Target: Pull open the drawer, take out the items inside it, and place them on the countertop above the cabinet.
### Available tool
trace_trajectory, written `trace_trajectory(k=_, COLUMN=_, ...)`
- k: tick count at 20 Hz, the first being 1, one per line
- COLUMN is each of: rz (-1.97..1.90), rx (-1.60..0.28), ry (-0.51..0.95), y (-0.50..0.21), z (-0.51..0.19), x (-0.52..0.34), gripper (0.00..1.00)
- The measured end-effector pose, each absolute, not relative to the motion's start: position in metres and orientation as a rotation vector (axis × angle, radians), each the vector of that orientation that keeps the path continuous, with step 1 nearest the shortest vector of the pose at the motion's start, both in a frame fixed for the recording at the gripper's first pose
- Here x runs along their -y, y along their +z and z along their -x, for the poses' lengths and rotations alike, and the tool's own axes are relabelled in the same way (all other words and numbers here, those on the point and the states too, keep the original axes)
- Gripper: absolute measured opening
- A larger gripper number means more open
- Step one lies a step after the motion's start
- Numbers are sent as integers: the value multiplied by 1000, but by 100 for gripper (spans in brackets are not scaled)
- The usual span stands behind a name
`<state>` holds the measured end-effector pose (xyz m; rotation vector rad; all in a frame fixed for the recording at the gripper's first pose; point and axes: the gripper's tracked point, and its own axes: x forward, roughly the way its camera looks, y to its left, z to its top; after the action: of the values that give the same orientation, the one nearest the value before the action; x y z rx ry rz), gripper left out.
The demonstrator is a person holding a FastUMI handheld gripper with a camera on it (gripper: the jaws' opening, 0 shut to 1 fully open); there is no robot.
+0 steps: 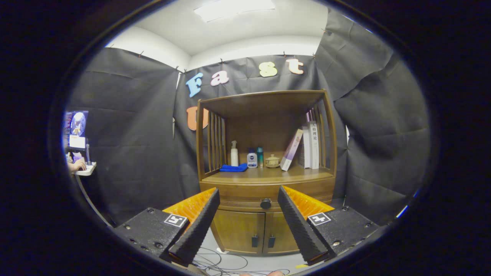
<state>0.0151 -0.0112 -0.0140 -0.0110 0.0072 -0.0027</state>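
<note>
Approach phase, before any contact with the furniture. The gripper (248, 199) is held well short of the wooden cabinet (264, 168), its jaws spread wide and holding nothing; the drawer (245, 193) appears closed, its front lying flush beneath the countertop (264, 174), with its dark round knob (265, 203) seen between the two fingertips but beyond them. The drawer's contents are hidden. On the countertop stand a folded blue cloth (234, 167), a white spray bottle (234, 153), two small containers, a lidded ceramic pot (272, 161) and several books (307, 147); two lower doors (249, 232) sit below the drawer. The next move likely calls for advancing straight ahead, centring the knob between the fingers and closing on it before pulling the drawer outward.
</note>
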Motion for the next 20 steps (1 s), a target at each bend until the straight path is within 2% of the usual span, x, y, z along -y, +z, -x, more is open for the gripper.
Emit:
trace_trajectory(k=12, rz=31, rx=-66, ry=-45, y=-52, z=-40, x=34, gripper=99)
trace_trajectory(k=20, rz=27, rx=-96, ry=-32, y=-80, z=-93, x=36, gripper=99)
